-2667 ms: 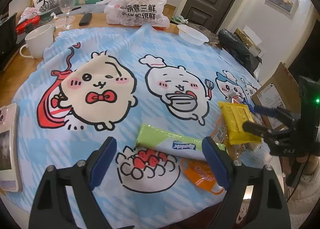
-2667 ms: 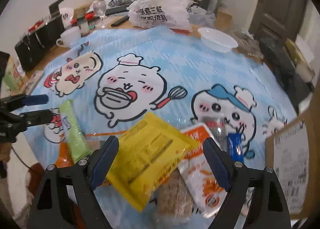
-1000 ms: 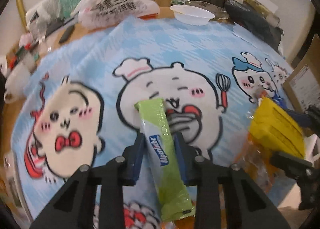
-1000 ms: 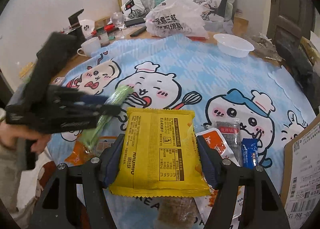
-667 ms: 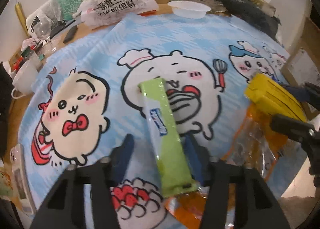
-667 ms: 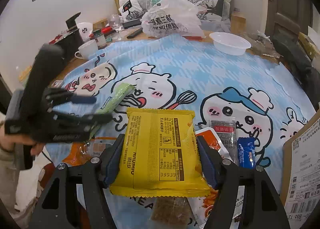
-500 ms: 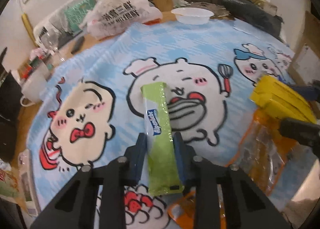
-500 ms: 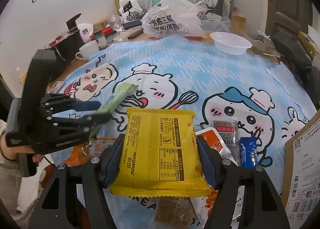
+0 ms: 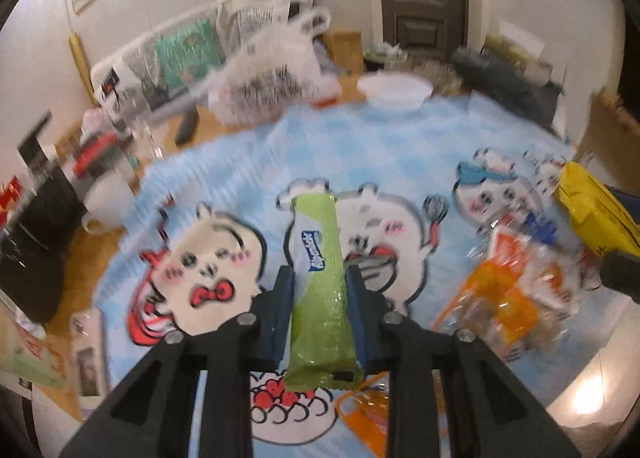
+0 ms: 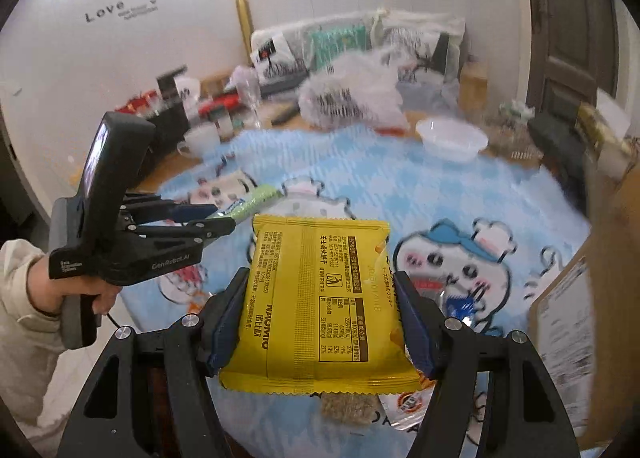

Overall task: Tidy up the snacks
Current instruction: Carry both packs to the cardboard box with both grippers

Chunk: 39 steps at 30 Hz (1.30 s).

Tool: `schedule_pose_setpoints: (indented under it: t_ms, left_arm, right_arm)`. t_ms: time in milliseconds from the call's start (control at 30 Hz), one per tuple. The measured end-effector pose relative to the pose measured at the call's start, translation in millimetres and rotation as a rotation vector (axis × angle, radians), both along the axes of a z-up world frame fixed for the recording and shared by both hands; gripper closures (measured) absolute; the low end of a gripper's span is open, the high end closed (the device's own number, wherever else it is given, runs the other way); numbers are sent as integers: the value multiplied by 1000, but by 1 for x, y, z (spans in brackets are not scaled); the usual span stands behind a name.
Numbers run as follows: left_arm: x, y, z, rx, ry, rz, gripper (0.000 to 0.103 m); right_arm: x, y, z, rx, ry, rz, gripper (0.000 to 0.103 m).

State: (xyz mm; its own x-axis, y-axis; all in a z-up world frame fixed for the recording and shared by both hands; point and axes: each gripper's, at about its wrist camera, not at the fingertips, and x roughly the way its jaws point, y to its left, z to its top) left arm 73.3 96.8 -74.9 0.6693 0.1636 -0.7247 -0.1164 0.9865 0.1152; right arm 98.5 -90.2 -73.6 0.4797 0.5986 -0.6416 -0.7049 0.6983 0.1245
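Left tongs (image 9: 320,298) grip the green bar (image 9: 320,278), long axis running straight out between the fingers, lifted over the table's (image 10: 400,178) near edge. Right tongs (image 10: 320,318) grip the yellow pack (image 10: 320,306) likewise. Loose snacks (image 9: 512,290) lie at the near-right edge, nearer the right tongs.

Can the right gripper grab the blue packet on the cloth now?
Probably not. The right gripper is shut on the yellow bag, so its fingers are full, though the blue packet lies near.
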Motion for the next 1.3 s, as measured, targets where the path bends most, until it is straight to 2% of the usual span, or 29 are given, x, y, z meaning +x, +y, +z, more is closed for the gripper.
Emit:
schedule_pose_setpoints:
  t_ms: [100, 133, 200, 267, 367, 567, 833, 967, 1167, 1300]
  left_arm:
    - [-7, -15, 27, 33, -53, -31, 80]
    - [-7, -18, 28, 42, -45, -30, 80]
    - [-1, -22, 15, 28, -13, -36, 80]
    - [7, -19, -13, 14, 40, -31, 80]
    - [16, -15, -55, -12, 116, -11, 80]
    - [29, -6, -77, -38, 152, -9, 78]
    - [46, 3, -81, -79, 125, -2, 73]
    - [50, 4, -81, -83, 112, -19, 79]
    - [47, 4, -78, -85, 100, -18, 80]
    - [36, 1, -58, -74, 62, -18, 80]
  right_arm:
    - [-12, -14, 30, 40, -68, -6, 38]
    - [-15, -18, 36, 47, -83, -9, 38]
    - [-21, -29, 48, 61, -113, -33, 38]
    - [-26, -36, 50, 68, -109, -31, 38]
    - [-31, -39, 42, 49, -94, -19, 38]
    - [-24, -38, 19, 27, -34, -5, 38]
    - [2, -13, -19, -7, 48, 7, 38]
    - [20, -2, -33, -29, 68, -7, 38]
    - [33, 1, -43, -35, 86, -35, 38]
    - [31, -1, -36, -24, 75, -39, 38]
